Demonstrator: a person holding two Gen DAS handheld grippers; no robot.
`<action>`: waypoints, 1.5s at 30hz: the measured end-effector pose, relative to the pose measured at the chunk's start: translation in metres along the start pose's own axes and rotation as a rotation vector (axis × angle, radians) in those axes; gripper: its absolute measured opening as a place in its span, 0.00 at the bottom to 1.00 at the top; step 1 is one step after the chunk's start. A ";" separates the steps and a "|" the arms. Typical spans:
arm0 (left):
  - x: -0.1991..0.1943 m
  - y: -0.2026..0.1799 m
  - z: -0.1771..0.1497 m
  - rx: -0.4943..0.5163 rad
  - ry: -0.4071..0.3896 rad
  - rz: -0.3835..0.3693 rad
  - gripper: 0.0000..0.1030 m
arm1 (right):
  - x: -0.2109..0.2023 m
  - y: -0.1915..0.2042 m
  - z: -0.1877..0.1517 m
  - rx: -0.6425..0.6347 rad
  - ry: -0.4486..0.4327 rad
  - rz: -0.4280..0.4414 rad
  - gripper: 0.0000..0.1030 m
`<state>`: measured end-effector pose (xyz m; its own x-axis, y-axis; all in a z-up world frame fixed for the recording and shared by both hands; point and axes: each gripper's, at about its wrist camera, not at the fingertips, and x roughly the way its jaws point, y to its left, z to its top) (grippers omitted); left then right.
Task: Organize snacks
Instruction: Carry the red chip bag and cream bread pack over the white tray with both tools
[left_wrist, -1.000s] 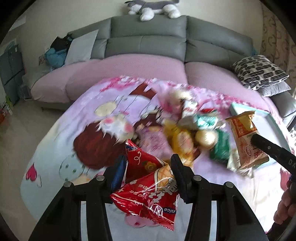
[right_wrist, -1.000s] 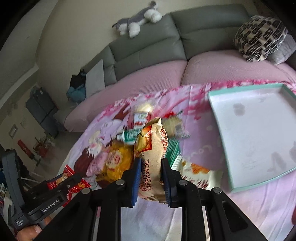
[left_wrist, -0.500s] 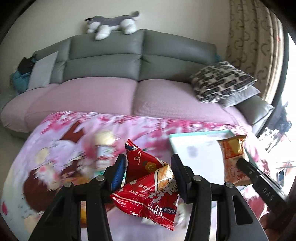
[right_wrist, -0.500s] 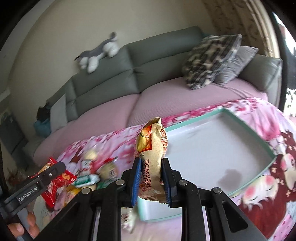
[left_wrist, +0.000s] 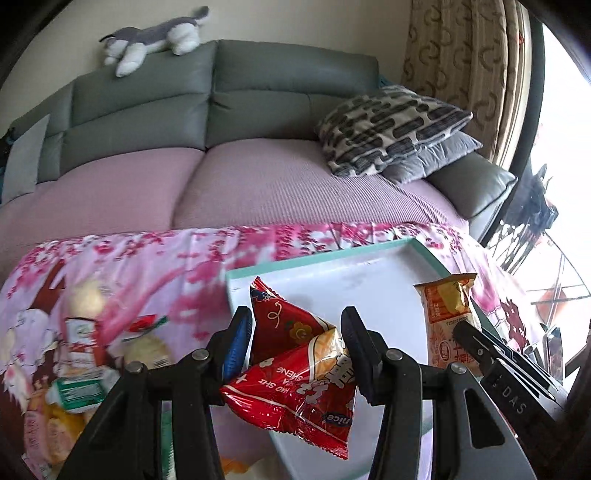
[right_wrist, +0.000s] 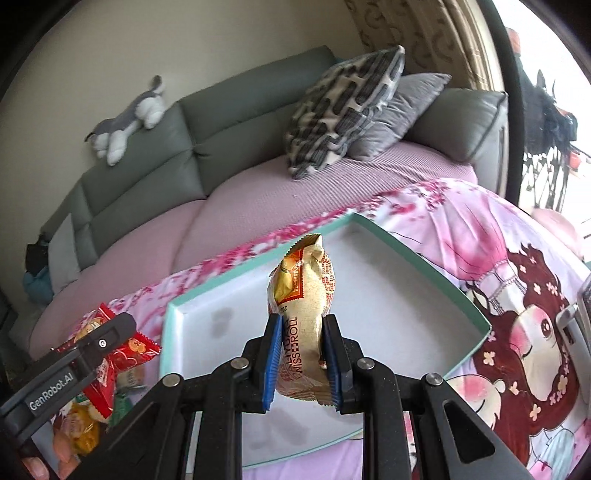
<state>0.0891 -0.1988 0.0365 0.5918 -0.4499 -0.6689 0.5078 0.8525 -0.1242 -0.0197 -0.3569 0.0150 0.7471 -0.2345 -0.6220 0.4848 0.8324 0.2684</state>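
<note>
My left gripper (left_wrist: 295, 349) is shut on a red snack bag (left_wrist: 295, 373) and holds it above the near left corner of a white tray with a teal rim (left_wrist: 332, 254). My right gripper (right_wrist: 301, 356) is shut on a beige Swiss roll packet (right_wrist: 303, 306), upright above the same tray (right_wrist: 424, 258), which lies bare. The Swiss roll packet (left_wrist: 448, 321) and the right gripper show at the right of the left wrist view. The left gripper with its red bag (right_wrist: 110, 354) shows at the left of the right wrist view.
Several loose snacks (left_wrist: 77, 373) lie in a heap on the pink cartoon cloth (left_wrist: 147, 254) left of the tray. A grey sofa with a pink cover (left_wrist: 258, 173), patterned cushions (left_wrist: 391, 125) and a plush dog (left_wrist: 155, 35) stands behind.
Both grippers have swung right, away from the snack heap, carrying their packets. They now hang over the tray. Both grips are unchanged.
</note>
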 end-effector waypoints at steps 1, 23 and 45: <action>0.007 -0.003 0.000 0.002 0.013 -0.005 0.50 | 0.001 -0.004 0.000 0.009 -0.001 -0.007 0.23; 0.081 -0.027 -0.027 0.011 0.124 0.020 0.52 | 0.020 -0.033 -0.002 0.057 0.041 -0.092 0.23; 0.068 0.004 -0.048 0.056 0.178 0.114 0.56 | 0.017 -0.019 0.003 0.004 0.061 -0.092 0.23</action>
<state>0.1016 -0.2130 -0.0452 0.5297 -0.2933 -0.7958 0.4809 0.8768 -0.0031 -0.0149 -0.3777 0.0017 0.6702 -0.2788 -0.6879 0.5522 0.8065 0.2111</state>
